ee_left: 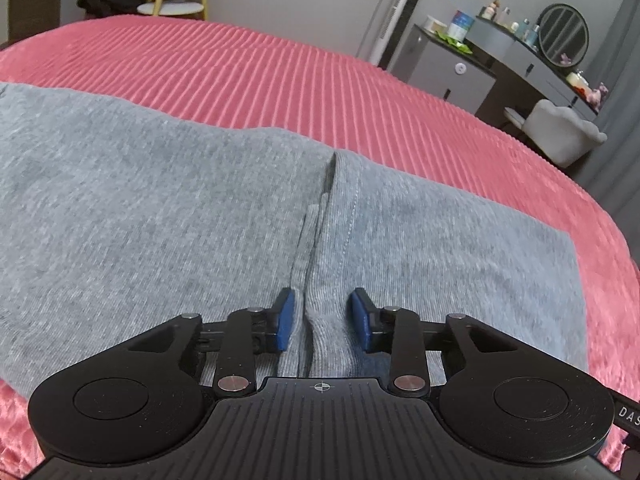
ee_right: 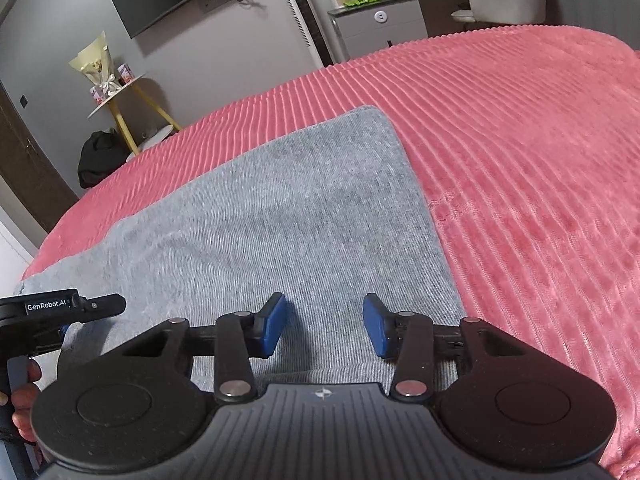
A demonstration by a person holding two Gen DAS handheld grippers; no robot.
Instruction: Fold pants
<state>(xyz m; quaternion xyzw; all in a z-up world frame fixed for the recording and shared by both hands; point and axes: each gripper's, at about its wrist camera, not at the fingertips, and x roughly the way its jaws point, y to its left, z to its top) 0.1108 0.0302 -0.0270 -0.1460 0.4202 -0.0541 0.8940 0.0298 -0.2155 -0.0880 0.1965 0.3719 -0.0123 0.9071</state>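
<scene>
In the left wrist view the grey pants (ee_left: 168,208) lie flat on the pink ribbed bedspread (ee_left: 360,88), and the left gripper (ee_left: 322,320) points down at their near edge. Directly between its blue fingers (ee_left: 286,320) a raised ridge of grey cloth runs away from the camera, where a stitched hem edge (ee_left: 348,216) meets the neighbouring panel along a dark seam. The fingers stand partly apart, one on each side of that ridge; the left pad looks to be just touching the cloth and the right one stands off it, so I judge the fold bracketed but not yet pinched. The ridge's long axis runs straight ahead along the gripper's line, so closing should catch it squarely. In the right wrist view the same grey pants (ee_right: 280,208) stretch forward and to the left, ending in a rounded far corner (ee_right: 372,116), with their right-hand edge running along the bedspread (ee_right: 520,160) just beside the right pad. The right gripper (ee_right: 325,328) hovers low over flat cloth near the closest edge, its fingers (ee_right: 276,326) moderately open with nothing gathered between them. The left gripper (ee_right: 60,308) shows at the left margin over the same near edge, a hand (ee_right: 24,392) below it. Both sit at that edge, so the fold would probably carry it toward the far corner.
</scene>
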